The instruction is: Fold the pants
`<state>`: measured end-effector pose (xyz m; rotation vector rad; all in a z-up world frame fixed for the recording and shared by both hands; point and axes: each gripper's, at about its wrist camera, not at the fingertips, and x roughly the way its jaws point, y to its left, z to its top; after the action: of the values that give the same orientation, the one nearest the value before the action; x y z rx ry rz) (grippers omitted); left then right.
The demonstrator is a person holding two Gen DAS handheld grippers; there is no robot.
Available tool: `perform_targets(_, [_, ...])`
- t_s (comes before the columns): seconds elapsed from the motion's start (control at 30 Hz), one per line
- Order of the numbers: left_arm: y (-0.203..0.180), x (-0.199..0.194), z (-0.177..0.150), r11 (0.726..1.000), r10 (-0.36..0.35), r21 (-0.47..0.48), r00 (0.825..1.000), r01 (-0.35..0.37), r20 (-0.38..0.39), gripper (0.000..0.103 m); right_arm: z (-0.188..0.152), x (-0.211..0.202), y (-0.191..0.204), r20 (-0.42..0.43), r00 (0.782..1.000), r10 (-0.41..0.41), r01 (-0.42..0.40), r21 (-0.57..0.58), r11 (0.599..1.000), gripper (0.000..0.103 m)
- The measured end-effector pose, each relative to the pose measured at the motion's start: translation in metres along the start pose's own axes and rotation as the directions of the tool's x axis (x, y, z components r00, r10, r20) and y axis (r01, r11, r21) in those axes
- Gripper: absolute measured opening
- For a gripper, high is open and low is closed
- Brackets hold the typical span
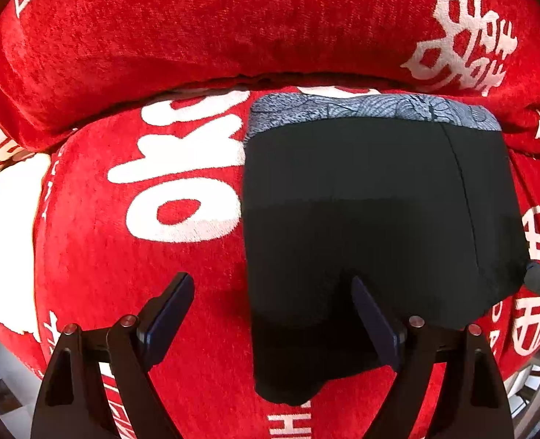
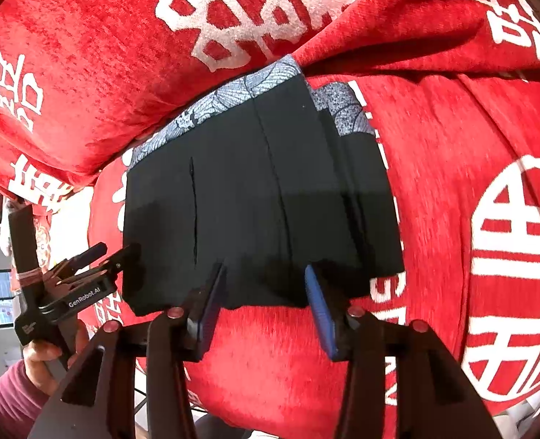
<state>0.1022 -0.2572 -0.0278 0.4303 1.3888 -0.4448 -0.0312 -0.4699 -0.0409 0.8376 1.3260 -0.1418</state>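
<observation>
Black pants (image 1: 361,201) lie folded into a flat block on a red seat cushion (image 1: 105,274), grey patterned waistband (image 1: 343,109) at the far edge. My left gripper (image 1: 270,289) points down over the block's near left corner, open, with nothing pinched. One fingertip (image 1: 361,292) hangs over the black cloth, the other over red fabric. In the right wrist view the pants (image 2: 251,201) fill the middle. My right gripper (image 2: 264,278) hovers at their near edge, open, the cloth lying flat between its blue pads (image 2: 317,292). The left gripper (image 2: 112,256) shows at the pants' left side.
A red back cushion (image 1: 197,29) with white characters rises right behind the waistband. The same red cover (image 2: 489,219) spreads to the right of the pants. A person's hand (image 2: 39,358) in a pink sleeve holds the left gripper. The seat's front edge drops off at the bottom left.
</observation>
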Motion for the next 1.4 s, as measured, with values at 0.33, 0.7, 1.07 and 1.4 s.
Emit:
perform_targets(0.33, [-0.01,0.0,-0.003,1.0,0.001,0.015,1.0,-0.001,-0.006,0.089,-0.012,0.003,-0.011,-0.017,0.999,-0.04,0.04,0.01,0.999,0.08])
perform_targets(0.7, [-0.015,0.005,-0.004,1.0,-0.001,0.011,0.999,0.002,-0.032,0.103,-0.019,0.003,-0.033,0.007,0.999,-0.051,0.051,0.057,0.997,0.094])
perform_targets(1.07, [-0.016,0.011,0.001,1.0,0.003,0.024,0.999,-0.002,-0.043,0.103,-0.015,0.009,-0.051,-0.021,1.0,-0.02,0.022,0.095,0.995,0.095])
perform_targets(1.4, [-0.017,0.017,0.007,1.0,-0.001,0.005,0.998,0.002,-0.061,0.103,-0.008,0.01,-0.06,-0.037,0.999,-0.018,0.021,0.088,0.996,0.095])
